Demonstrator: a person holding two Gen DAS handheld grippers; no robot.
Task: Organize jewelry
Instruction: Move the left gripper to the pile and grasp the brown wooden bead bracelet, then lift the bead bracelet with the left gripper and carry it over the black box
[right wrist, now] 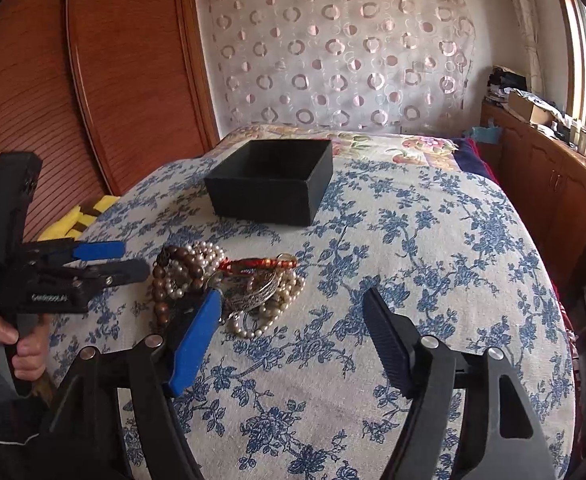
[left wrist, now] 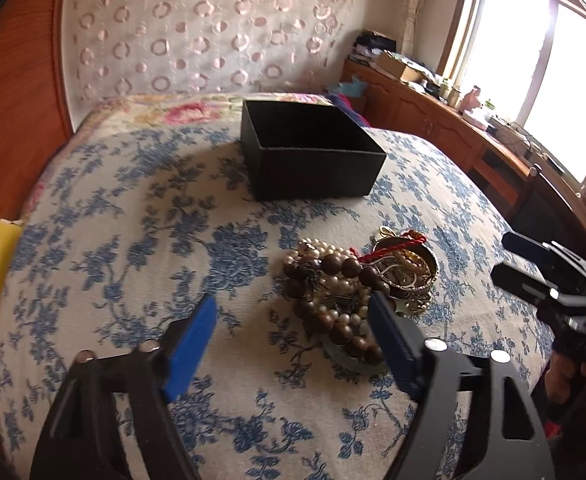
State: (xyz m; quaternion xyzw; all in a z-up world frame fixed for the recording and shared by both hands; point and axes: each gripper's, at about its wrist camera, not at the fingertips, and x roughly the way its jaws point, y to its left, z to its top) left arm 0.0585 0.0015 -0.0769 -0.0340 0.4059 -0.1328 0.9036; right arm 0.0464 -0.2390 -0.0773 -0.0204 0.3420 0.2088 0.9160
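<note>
Faint white lettering on the body of the left gripper, seen from the right wrist, too small and blurred to read. No other writing legible in either view.

Pile of jewelry on the blue-flowered bedspread: brown wooden beads, pearls, a metal bangle, a red cord. Black box well beyond the pile, lid off, inside dark.

From the left wrist: left gripper with jaws apart, nothing between them but cloth and the near edge of the pile, the right-side finger overlapping the beads in view; contact impossible to judge. Right gripper off to the right, jaws apart, nothing held. Window and wooden cabinet only fully visible here.

From the right wrist: right gripper with jaws apart over bare cloth, pile just left of its blue finger. Hand on the left gripper's handle, shown only here.
</note>
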